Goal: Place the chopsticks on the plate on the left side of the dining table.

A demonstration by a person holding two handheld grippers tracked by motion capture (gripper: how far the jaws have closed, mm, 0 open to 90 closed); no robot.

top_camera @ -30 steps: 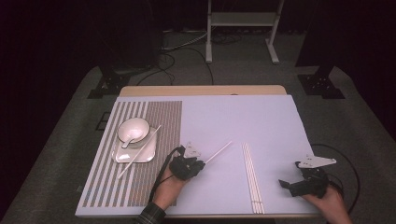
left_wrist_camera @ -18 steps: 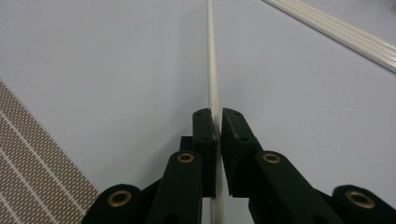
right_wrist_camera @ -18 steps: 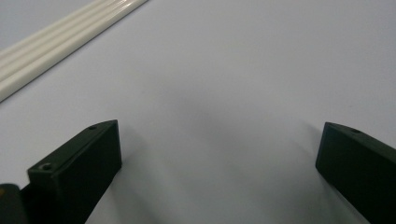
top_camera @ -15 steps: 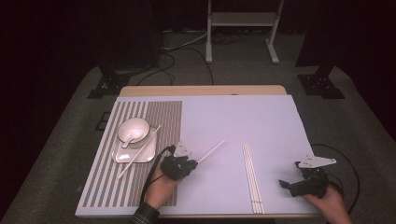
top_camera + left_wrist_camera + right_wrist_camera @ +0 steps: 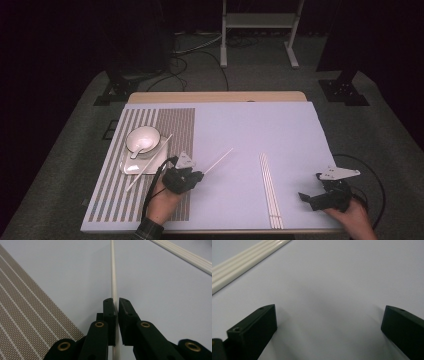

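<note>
Place setting, part laid — bowl on striped mat, one chopstick beside it. Left gripper clamps a second chopstick above the table; right gripper gapes empty. Spare sticks remain — placement pending

Chopstick glossy cream plastic; placemat coarse woven cloth; table cover smooth matt.
</note>
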